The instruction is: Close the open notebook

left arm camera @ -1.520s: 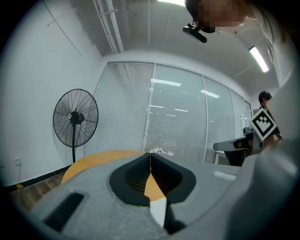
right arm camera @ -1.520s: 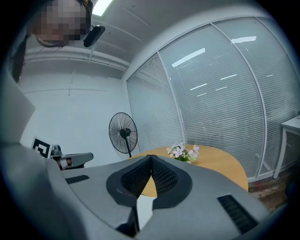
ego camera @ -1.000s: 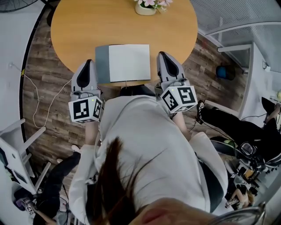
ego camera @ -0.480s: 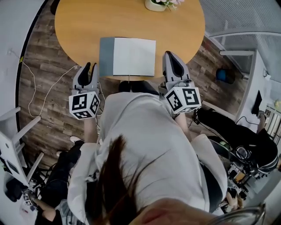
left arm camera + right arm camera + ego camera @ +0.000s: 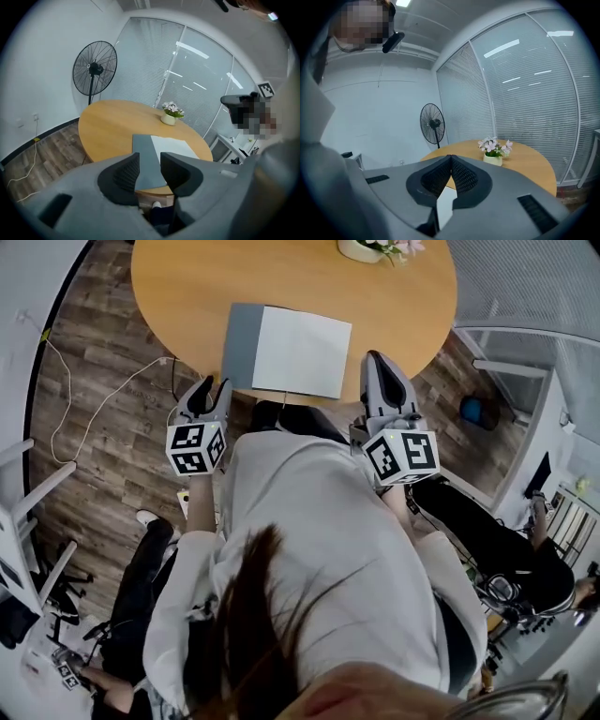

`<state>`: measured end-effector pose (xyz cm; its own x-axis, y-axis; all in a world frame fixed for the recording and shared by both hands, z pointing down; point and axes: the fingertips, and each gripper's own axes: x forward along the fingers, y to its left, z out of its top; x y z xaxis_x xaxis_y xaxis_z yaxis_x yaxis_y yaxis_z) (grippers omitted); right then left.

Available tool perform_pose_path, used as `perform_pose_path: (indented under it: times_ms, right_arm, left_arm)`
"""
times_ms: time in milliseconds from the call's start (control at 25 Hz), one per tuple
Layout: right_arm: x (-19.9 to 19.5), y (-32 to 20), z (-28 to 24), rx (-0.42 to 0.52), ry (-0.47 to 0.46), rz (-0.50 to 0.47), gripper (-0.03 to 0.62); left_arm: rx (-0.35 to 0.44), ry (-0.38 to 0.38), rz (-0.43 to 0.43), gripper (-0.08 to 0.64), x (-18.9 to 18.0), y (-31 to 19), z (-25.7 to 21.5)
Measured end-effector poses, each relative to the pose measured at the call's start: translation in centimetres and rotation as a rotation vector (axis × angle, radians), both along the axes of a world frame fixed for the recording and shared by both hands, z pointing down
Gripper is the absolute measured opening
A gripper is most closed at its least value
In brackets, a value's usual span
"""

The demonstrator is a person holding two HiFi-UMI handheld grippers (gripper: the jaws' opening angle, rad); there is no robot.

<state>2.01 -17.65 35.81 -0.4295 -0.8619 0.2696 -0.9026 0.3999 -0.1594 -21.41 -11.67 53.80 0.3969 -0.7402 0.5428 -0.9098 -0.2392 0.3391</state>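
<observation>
Left gripper (image 5: pixel 150 169): jaws have just been opening and are standing apart, nothing between them. Right gripper (image 5: pixel 451 161): jaws pressing together, empty. Notebook (image 5: pixel 298 351) lying open at the near edge of the table (image 5: pixel 187 296), between both grippers. Flower pot (image 5: pixel 361 249) sitting at the far edge.

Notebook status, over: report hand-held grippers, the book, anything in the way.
Left hand-held gripper, jaws just opening, empty. Right hand-held gripper shut, empty. Notebook open on table, untouched. Flower pot at far edge, path clear.
</observation>
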Motion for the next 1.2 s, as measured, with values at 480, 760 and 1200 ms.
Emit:
perform_pose_path:
  times_ms: [480, 760, 1200]
  right_arm:
    - [-1.4, 0.1, 1.1, -0.042, 0.042, -0.037, 0.003]
    - [-1.4, 0.2, 1.3, -0.048, 0.05, -0.037, 0.003]
    - [-1.5, 0.5, 1.3, -0.049, 0.055, -0.018, 0.003]
  left_arm:
    - [-0.152, 0.095, -0.014, 0.208, 0.8, 1.5, 5.6]
    - [-0.25, 0.17, -0.028, 0.24, 1.2, 2.1, 8.5]
    - [-0.306, 0.209, -0.009, 0.252, 1.6, 2.1, 9.5]
